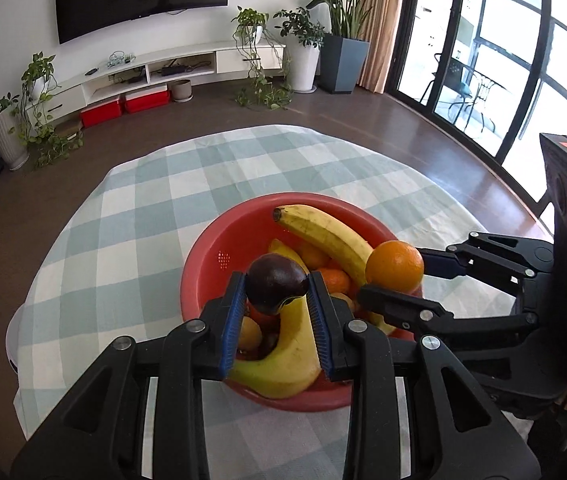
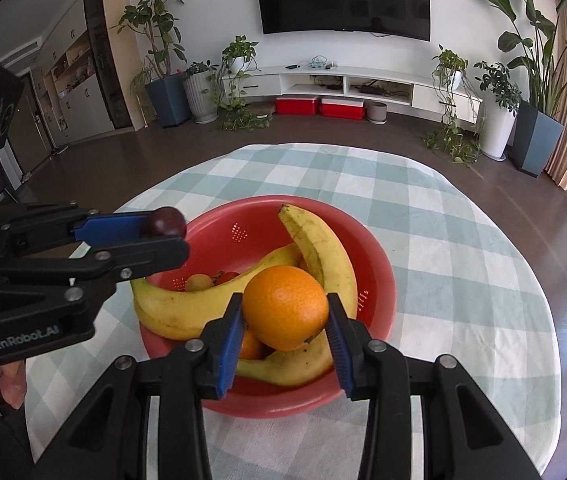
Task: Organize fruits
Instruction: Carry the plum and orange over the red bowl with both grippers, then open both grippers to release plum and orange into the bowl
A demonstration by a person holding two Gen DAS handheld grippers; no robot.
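Right now I have both tools loaded above the red bowl. Nearest to me, my left hand-held gripper is pinching a dark plum between its blue pads, and my right hand-held gripper is clamped on an orange; each fruit sits near the fingertips, so I judge the hold as shallow on these round skins. I'd keep the pinch steady and avoid twisting, since either could roll out forward.

Just beneath lie the bananas, curved across the bowl, with more oranges and small fruits tucked between them, partly hidden. Whether these two fruits are coming out or going in I cannot tell; either way I'd travel level, keep the two tools apart so their fingers don't clash, and lower until the fruit touches a surface before spreading the fingers.

Beyond the bowl, the checked cloth on the bench offers open room for setting them down.
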